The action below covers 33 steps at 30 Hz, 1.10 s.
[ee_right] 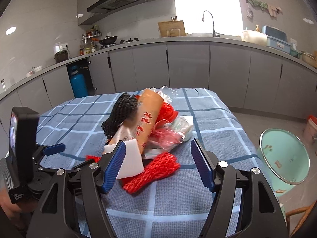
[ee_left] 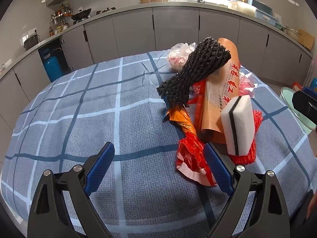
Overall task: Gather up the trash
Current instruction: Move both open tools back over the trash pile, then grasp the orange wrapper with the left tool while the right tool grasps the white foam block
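Observation:
A heap of trash lies on the blue checked tablecloth (ee_left: 79, 119): a black foam net (ee_left: 196, 69), an orange paper bag with red characters (ee_left: 220, 91), a white sponge with a black stripe (ee_left: 237, 125), a red foam net (ee_right: 154, 171), red and orange wrappers (ee_left: 190, 154) and clear plastic bags (ee_right: 174, 132). My left gripper (ee_left: 159, 168) is open and empty just left of the heap, its right finger beside the red wrapper. My right gripper (ee_right: 158, 166) is open above the red foam net, its left finger in front of the sponge (ee_right: 130, 160).
A mint-green bin (ee_right: 285, 156) stands on the floor right of the table. A wicker chair edge (ee_right: 301, 214) shows at lower right. Grey kitchen cabinets (ee_right: 188, 65) with a sink and a blue gas cylinder (ee_right: 80, 83) run behind the table.

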Available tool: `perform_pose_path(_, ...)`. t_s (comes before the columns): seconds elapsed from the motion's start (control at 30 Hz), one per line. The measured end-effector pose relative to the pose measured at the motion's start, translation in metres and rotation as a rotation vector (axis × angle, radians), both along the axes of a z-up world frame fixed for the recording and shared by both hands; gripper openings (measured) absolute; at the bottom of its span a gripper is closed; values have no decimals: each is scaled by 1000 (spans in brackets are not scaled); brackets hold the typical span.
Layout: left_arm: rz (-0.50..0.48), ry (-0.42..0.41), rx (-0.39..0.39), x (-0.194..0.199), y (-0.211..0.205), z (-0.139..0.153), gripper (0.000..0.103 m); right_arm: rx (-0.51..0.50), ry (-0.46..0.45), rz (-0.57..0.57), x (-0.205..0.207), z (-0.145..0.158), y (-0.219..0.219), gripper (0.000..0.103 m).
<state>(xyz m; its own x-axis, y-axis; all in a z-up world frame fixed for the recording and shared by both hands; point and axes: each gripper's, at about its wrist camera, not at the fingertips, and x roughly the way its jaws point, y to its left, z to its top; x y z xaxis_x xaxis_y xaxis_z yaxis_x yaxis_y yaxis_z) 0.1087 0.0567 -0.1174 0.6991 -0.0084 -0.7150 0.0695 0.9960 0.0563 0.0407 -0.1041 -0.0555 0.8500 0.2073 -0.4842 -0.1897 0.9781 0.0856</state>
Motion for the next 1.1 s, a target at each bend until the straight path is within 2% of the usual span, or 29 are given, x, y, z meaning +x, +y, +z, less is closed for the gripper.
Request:
perform_pose_path(0.1, -21, 25, -40, 2, -1, -7, 81, -6, -7, -3, -3, 1, 2, 71)
perform_pose_path(0.23, -43, 51, -57, 6, -7, -14, 63, -12, -5, -2, -5, -1, 4, 72)
perform_pose_path(0.3, -74, 76, -105, 10, -6, -18, 47, -19, -3, 5, -4, -2, 8, 72)
perform_pose_path(0.37, -92, 97, -140, 12, -5, -21, 20, -26, 0, 10, -4, -3, 11, 72)
perform_pose_path(0.4, -105, 95, -147, 11, -6, -20, 16, -26, 1, 11, -4, -4, 12, 72)
perform_pose_path(0.53, -117, 63, -143, -2, -3, -9, 12, -22, 13, 19, -1, -7, 13, 72)
perform_pose_path(0.8, -112, -27, -77, -36, 7, 22, 11, -30, 27, 92, 7, -14, 29, 75)
perform_pose_path(1.1, -130, -64, -5, -59, 9, 31, 10, -29, 73, 157, 31, -35, 40, 75)
